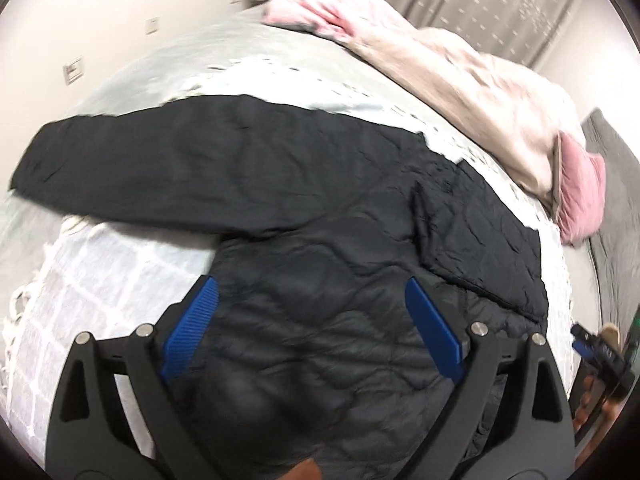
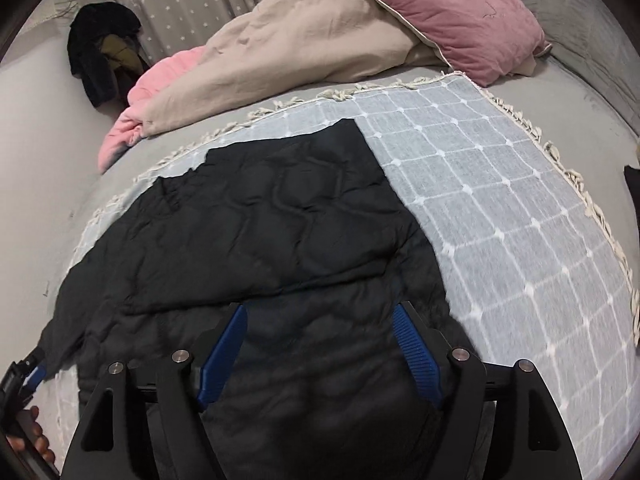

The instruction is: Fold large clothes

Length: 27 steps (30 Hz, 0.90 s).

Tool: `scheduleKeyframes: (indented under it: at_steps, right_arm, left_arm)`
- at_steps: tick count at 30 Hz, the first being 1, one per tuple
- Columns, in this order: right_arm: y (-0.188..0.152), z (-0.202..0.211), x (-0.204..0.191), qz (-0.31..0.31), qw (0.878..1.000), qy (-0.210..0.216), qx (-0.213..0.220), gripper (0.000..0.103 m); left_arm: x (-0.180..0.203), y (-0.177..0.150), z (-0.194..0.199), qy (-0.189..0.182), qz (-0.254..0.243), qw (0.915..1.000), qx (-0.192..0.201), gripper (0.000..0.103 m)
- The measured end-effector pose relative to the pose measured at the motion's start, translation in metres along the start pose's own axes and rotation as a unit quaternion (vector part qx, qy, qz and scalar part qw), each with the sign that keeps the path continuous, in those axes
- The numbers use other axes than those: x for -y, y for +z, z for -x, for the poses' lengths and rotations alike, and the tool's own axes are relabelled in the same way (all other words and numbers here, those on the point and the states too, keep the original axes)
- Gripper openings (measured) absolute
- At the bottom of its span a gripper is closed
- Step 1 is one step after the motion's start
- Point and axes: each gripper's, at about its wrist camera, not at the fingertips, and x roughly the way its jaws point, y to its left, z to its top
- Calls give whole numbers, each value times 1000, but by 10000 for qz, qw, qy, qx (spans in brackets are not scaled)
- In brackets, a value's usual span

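Observation:
A black quilted jacket [image 1: 280, 184] lies flat on a pale checked throw [image 1: 92, 280] on the bed. In the left wrist view one sleeve stretches out to the left, and a panel is folded over on the right. My left gripper [image 1: 311, 286] hovers over the jacket's near part, open, with nothing between its blue pads [image 1: 192, 328]. In the right wrist view the jacket [image 2: 272, 216] shows a folded layer on top. My right gripper [image 2: 320, 312] hangs open above its near edge, its pads apart from the cloth. Each gripper shows at the edge of the other view: the right gripper [image 1: 600, 352] and the left gripper [image 2: 24, 376].
A beige duvet [image 2: 288, 48], a pink pillow [image 2: 460, 20] and a pink blanket [image 2: 132, 116] lie along the far side of the bed. A dark heap of clothes [image 2: 104, 48] sits at the back left by the curtain. The fringed throw [image 2: 520, 220] lies bare to the right.

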Motion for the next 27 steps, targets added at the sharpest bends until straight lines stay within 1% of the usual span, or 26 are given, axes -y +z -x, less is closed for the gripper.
scheduleKeyframes:
  at_steps: [2,4,6,8,10,15,17,19,20,22,25,27]
  right_arm:
    - [-9,4,-3,-29,9999,102,-2,77]
    - [-14,5,-3,-36,9999,166,-21,77]
    - [-20,4,-1,-97,9994,306,-108,77]
    - [-19,2,4,-188,9991,339,-156,77]
    - [-18,2,9,-309,9991,284,-78,77]
    - [-19,-5,16,-434,9988,188,-126,77]
    - [-19,-8,15,-398,9989,181,-174,77]
    - [-19,-11,14,-379,9989,188,-199,77]
    - [-19,-11,15,-384,9988,199,-213,77]
    - [-19,-13,15,-393,9987,237,-237,77]
    - [-20,-17,17,-436,9984,264,-239,77]
    - [-21,-22,17,-429,9984,252,-284,77]
  left_arm:
    - [-23,-1,3,75,250,9996,135,95]
    - [-47,-6,3,16,533,9980,347,95]
    - [-71,-5,-4,88,732,9967,326,95]
    - [-97,0,-8,158,906,9949,410,95]
    - [-125,1,-9,119,1248,9900,647,95]
    - [-170,7,-17,85,1932,9779,799,95]
    - [-183,14,-26,109,2022,9760,798,95]
    - [-194,21,-35,265,2033,9751,840,95]
    - [-202,24,-40,380,2072,9735,884,95]
    - [-218,28,-49,487,2202,9698,929,95]
    - [-247,33,-64,418,2567,9598,1059,94]
    - [-257,36,-66,331,2625,9562,1255,94]
